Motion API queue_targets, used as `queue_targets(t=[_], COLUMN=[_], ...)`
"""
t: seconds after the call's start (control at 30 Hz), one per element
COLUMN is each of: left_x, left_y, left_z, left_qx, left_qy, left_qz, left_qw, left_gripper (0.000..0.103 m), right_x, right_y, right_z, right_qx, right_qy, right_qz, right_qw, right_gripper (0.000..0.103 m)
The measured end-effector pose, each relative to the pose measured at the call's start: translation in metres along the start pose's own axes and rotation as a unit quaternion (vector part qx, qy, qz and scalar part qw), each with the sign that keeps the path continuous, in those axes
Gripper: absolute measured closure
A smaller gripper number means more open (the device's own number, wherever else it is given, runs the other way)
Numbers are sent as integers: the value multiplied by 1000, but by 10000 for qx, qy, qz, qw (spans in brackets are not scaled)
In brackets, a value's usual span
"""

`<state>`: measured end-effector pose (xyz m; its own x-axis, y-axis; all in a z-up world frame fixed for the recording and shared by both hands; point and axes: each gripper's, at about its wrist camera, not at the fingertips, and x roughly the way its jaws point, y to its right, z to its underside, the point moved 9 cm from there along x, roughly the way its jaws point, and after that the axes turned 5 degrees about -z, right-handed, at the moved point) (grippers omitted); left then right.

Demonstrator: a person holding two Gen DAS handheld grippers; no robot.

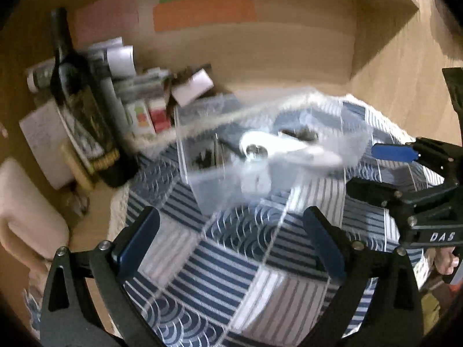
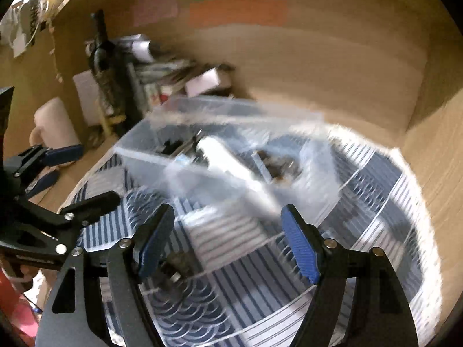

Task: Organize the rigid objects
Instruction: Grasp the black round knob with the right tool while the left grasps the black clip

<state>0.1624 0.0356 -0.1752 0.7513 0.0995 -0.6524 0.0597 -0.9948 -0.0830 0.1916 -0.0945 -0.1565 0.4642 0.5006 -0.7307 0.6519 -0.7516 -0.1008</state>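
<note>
A clear plastic box [image 1: 202, 173] stands on a blue-and-white patterned cloth [image 1: 231, 260]; it also shows in the right wrist view [image 2: 144, 150]. Inside it lie a white tool [image 1: 277, 147] [image 2: 225, 156] and dark small items [image 2: 277, 162], all blurred. My left gripper [image 1: 231, 243] is open and empty, just in front of the box. My right gripper [image 2: 228, 245] is open and empty, near the box's front side. A small dark metal object [image 2: 176, 266] lies on the cloth by its left finger.
A dark wine bottle [image 1: 84, 110] stands at the left among stacked boxes and rolls [image 1: 139, 92]. A wooden back wall [image 1: 260, 52] carries orange and green paper strips. A pink cushion-like object [image 1: 26, 214] lies at far left.
</note>
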Motion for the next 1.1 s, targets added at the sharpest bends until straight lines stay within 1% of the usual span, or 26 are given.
queue_targets(t=[0.13, 0.27, 0.33, 0.4, 0.47, 0.5, 0.53, 0.57, 0.67, 0.87, 0.9, 0.93, 1.03, 1.07, 1.1], left_x=[5, 10, 10, 11, 9, 9, 9, 9, 10, 12, 12, 13, 18, 20, 20], left_y=[0, -1, -1, 0, 4, 7, 10, 13, 24, 60, 67, 76, 98, 103, 106], left_z=[24, 41, 47, 51, 54, 56, 57, 58, 59, 57, 57, 57, 61, 62, 62], left_qx=[-113, -217, -253, -258, -242, -225, -210, -197, -148, 117, 174, 238, 433, 472, 505], left_qy=[-263, -476, -550, -591, -611, -630, -646, -660, -726, -795, -815, -860, -1067, -1075, -1025], left_qz=[121, 209, 270, 319, 357, 396, 431, 469, 632, 959, 1019, 1098, 1250, 1225, 1125], left_qw=[9995, 9984, 9978, 9974, 9972, 9970, 9968, 9965, 9952, 9921, 9913, 9899, 9854, 9855, 9871], left_gripper=[3, 3, 3, 3, 3, 3, 3, 3, 3, 3, 5, 12, 25, 26, 31], right_x=[15, 26, 31, 35, 38, 41, 43, 43, 37, 11, 7, 2, -11, -15, -16], right_y=[-14, -23, -28, -32, -34, -34, -33, -31, -27, -4, 1, 7, 21, 24, 25], right_z=[24, 40, 44, 47, 51, 53, 54, 54, 54, 51, 50, 50, 52, 54, 54], right_qx=[58, 148, 175, 185, 209, 247, 279, 291, 387, 596, 622, 653, 754, 770, 784], right_qy=[-297, -586, -692, -786, -878, -953, -985, -971, -889, -565, -510, -458, -351, -324, -305], right_qz=[-157, -337, -416, -494, -560, -624, -643, -601, -596, -344, -269, -197, -127, -92, -68], right_qw=[9994, 9976, 9966, 9955, 9943, 9932, 9927, 9930, 9935, 9960, 9964, 9966, 9965, 9965, 9964], right_gripper=[31, 40, 42, 47, 59, 62, 68, 72, 72, 72, 72, 72, 72, 72, 72])
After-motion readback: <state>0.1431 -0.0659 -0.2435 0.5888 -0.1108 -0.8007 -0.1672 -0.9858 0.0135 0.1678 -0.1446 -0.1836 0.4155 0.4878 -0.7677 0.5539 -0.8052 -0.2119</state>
